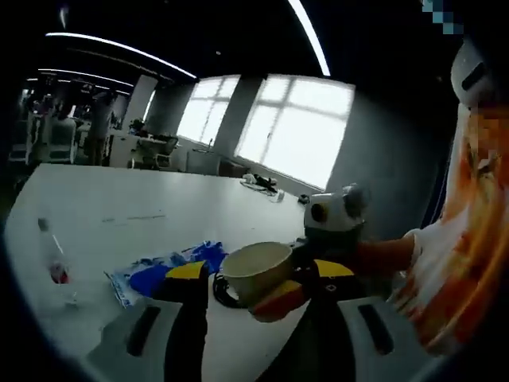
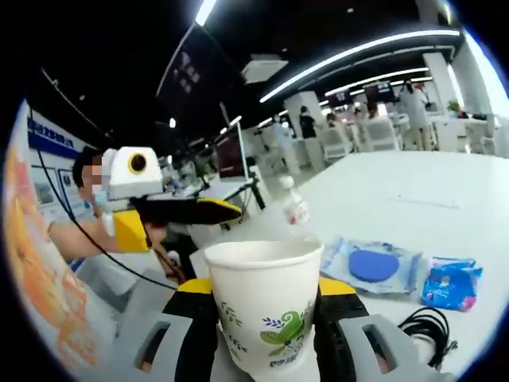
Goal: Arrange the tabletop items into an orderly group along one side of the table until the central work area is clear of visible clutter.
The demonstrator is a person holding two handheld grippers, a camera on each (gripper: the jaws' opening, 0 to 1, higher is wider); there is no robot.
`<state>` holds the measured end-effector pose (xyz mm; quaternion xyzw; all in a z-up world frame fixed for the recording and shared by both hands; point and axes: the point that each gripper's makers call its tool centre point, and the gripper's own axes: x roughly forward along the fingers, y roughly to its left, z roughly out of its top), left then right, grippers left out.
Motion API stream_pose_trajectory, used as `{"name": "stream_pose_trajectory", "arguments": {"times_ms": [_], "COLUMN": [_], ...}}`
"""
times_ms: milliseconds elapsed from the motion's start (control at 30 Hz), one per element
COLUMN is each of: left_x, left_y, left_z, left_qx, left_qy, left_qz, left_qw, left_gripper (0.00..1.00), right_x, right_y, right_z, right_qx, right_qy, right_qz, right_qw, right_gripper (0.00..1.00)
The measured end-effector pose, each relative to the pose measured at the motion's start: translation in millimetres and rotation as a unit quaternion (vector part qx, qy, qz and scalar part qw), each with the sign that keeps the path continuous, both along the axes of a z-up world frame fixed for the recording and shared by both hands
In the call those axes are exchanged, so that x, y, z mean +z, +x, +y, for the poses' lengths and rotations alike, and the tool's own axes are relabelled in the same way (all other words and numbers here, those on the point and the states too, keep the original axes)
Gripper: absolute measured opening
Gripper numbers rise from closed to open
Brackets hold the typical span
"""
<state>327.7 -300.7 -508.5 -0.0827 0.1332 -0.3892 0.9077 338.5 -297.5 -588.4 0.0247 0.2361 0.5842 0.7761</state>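
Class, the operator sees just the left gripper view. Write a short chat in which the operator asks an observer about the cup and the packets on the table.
Operator: Is the cup plain?
Observer: No. In the right gripper view the cup, clamped in the right gripper, bears a green leaf print.
Operator: I see a blue packet. Any other?
Observer: Yes. A smaller packet, also blue, lies beside it on the table.
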Motion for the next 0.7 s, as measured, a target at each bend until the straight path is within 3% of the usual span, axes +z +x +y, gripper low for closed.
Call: {"name": "stream_pose_trajectory", "arguments": {"times_ms": [133,267,333,467,533,633,667,700], "left_x": [14.3,3.4,-2.0,-16.6,-21.9,-30.9,-29.0,-31.4], "left_y": [0.7,-3.5,-2.9,-7.3,-11.5,-13.3,-7.7,-12.2], "left_z": [-16.5,-25.7,-24.9,-23.6,-29.3,-31.2,-30.0,-31.6], "left_qx": [-0.028,-0.064,-0.065,-0.077,-0.092,-0.100,-0.093,-0.106], "left_qy": [0.040,0.096,0.102,0.139,0.155,0.193,0.205,0.203], "left_qz": [-0.020,-0.009,0.006,0.035,0.041,0.038,0.016,0.028], "left_qw": [0.9986,0.9932,0.9926,0.9867,0.9828,0.9754,0.9741,0.9731], "left_gripper": [0.49,0.45,0.41,0.25,0.19,0.10,0.04,0.01], "right_x": [2.1,3.9,3.5,7.1,11.3,14.3,10.5,5.6], "right_y": [-5.8,-6.0,-3.3,0.8,0.6,-0.2,-2.2,-1.6], "right_z": [5.9,7.6,5.8,4.7,7.7,12.4,13.5,14.1], "right_qx": [0.025,0.030,0.031,0.046,0.051,0.055,0.065,0.067], "right_qy": [-0.020,-0.026,-0.042,-0.079,-0.080,-0.077,-0.086,-0.097], "right_qz": [-0.038,-0.051,-0.073,-0.150,-0.171,-0.177,-0.182,-0.184], "right_qw": [0.9988,0.9979,0.9960,0.9845,0.9807,0.9796,0.9774,0.9758], "right_gripper": [0.46,0.46,0.46,0.46,0.46,0.47,0.47,0.47]}}
